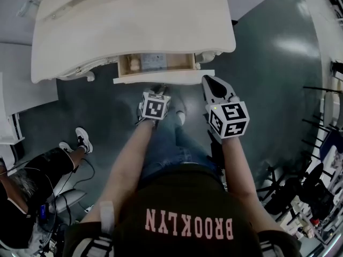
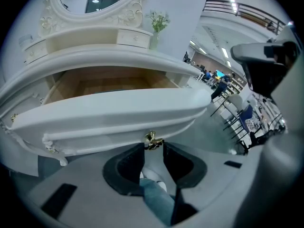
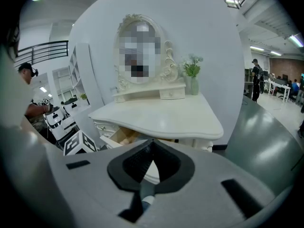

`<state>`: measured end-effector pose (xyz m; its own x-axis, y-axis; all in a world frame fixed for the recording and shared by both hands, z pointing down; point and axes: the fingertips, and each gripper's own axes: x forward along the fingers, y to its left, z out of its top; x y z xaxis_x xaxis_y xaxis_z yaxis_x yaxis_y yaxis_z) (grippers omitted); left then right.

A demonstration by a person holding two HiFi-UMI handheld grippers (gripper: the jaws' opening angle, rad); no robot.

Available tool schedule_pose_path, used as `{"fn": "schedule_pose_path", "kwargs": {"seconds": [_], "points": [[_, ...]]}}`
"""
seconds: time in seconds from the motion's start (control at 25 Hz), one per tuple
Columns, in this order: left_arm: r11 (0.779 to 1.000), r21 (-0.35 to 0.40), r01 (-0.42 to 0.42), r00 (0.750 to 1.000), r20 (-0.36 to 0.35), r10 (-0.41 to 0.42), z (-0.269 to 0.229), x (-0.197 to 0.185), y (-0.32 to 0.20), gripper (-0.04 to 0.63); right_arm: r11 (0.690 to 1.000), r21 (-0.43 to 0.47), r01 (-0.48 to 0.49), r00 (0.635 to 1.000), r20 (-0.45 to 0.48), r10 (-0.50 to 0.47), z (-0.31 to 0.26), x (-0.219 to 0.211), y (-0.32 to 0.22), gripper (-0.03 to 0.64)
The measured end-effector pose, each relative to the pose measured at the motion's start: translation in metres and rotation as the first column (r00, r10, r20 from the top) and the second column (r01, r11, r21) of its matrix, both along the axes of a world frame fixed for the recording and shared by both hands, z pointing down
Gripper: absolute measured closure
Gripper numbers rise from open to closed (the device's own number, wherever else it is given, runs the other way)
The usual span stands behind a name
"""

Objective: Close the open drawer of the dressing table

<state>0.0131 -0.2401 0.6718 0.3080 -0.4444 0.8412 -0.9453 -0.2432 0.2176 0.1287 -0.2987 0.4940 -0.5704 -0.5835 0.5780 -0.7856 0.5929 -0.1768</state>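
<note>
The drawer [image 1: 161, 78] juts out under the surface's [image 1: 107, 31] front edge. The left gripper's [image 2: 153, 148] fingers stand apart, its brass knob [image 2: 153, 139] between their tips; the right gripper's [image 3: 151, 146] are closed, empty. Push squarely at the knob, straight in, to avoid skewing.
</note>
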Motion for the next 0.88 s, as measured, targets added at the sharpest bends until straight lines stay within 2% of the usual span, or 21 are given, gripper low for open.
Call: {"fn": "schedule_pose_path", "kwargs": {"seconds": [0.24,0.48,0.88], "points": [[1.000,0.017,0.005,1.000,0.008,-0.005,0.004,-0.006,-0.014,0.486,1.000,-0.003,0.007,1.000,-0.003,-0.007,-0.001,-0.004,-0.010,0.626],[1.000,-0.023,0.005,1.000,-0.001,-0.005,0.002,-0.008,-0.021,0.486,1.000,-0.002,0.009,1.000,-0.005,-0.009,-0.001,-0.008,-0.019,0.626],[0.999,-0.011,-0.031,1.000,-0.005,0.031,0.005,-0.011,-0.039,0.486,1.000,-0.006,-0.013,1.000,-0.013,0.013,0.005,-0.014,-0.026,0.626]]}}
